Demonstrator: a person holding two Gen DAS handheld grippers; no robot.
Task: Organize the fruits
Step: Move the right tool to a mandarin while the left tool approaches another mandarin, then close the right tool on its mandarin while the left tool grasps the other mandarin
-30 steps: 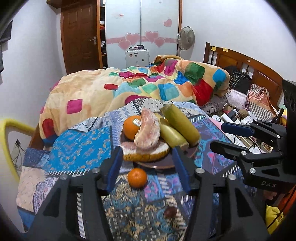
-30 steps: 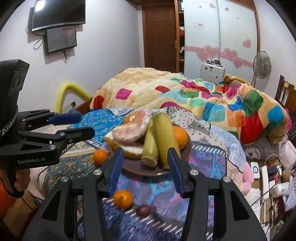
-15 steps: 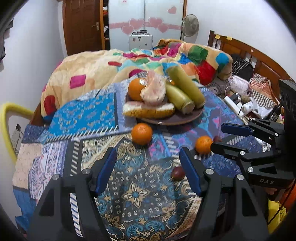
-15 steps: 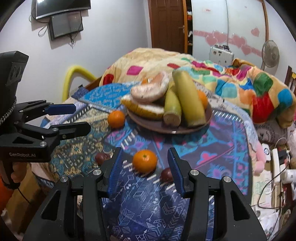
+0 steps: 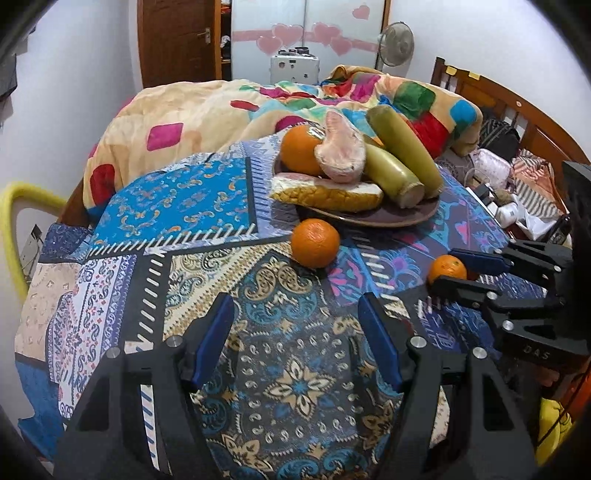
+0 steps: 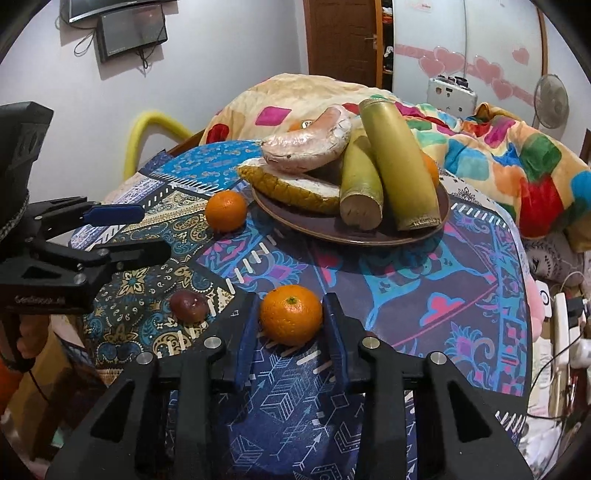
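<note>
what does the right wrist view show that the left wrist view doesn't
Only the right wrist view: the wall screen, and the gap of the right gripper, whose jaws have just been closing on the near orange between them.
Only the left wrist view: a black bag on the bed, and the wide gap of the left gripper.
Both: the plate of fruit, the far orange beside it, and the fan.

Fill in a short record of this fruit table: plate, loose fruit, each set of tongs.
plate: brown, piled with fruit
loose on cloth: far orange, near orange, dark fruit
left tongs: just been opening, nothing between
right tongs: just been closing around near orange; contact unclear
</note>
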